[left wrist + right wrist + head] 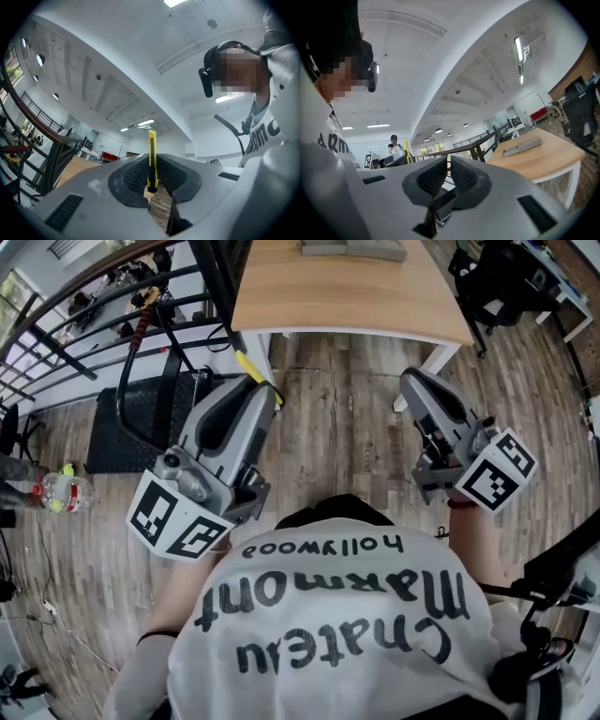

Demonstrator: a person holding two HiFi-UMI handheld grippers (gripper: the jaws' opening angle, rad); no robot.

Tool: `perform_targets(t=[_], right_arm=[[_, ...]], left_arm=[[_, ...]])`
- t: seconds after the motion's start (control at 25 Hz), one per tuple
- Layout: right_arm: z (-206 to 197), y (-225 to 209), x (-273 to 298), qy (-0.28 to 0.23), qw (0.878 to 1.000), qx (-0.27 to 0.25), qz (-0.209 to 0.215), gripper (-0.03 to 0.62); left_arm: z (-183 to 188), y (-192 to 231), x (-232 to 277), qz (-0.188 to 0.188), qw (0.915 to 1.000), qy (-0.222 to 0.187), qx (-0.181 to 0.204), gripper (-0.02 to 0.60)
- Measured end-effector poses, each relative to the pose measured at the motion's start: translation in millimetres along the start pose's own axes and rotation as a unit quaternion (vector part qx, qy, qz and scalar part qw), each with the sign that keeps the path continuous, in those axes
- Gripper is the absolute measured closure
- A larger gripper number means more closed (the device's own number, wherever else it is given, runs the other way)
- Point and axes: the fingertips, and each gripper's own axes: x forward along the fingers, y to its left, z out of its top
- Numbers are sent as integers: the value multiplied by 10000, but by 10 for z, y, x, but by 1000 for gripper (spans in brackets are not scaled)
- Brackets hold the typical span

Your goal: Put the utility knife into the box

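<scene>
The yellow utility knife (151, 157) stands upright between the pads of my left gripper (151, 180), which is shut on it. In the head view its yellow tip (251, 368) sticks out past the left gripper (264, 392), held up in front of the person's chest. My right gripper (413, 382) is raised at the right, and its jaws (448, 172) are shut with nothing between them. The flat grey box (522, 146) lies on the wooden table (551, 161). The head view shows that box (352, 248) at the far edge of the table (347, 296).
A black machine with a frame (141, 418) stands on the floor at the left, next to a dark railing (56, 343). A plastic bottle (64, 491) lies at the far left. Black office chairs (502, 282) stand beyond the table's right end.
</scene>
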Motion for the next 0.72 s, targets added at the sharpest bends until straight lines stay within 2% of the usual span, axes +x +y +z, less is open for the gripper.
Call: perform_targets(t=[0.16,0.48,0.72], right_arm=[[-82,-60,-3,73,10000,-7,5,568],[-208,-308,-110,72,9999,-40,90,568],[-336,-624,-100,170,9998,-83,55,568]], left_arm=[[-114,65,42,7,9999,51,-105,531],[-350,33,172,115,9999,18,-35,531],[-587,124,338,148,9999,7,-57,531]])
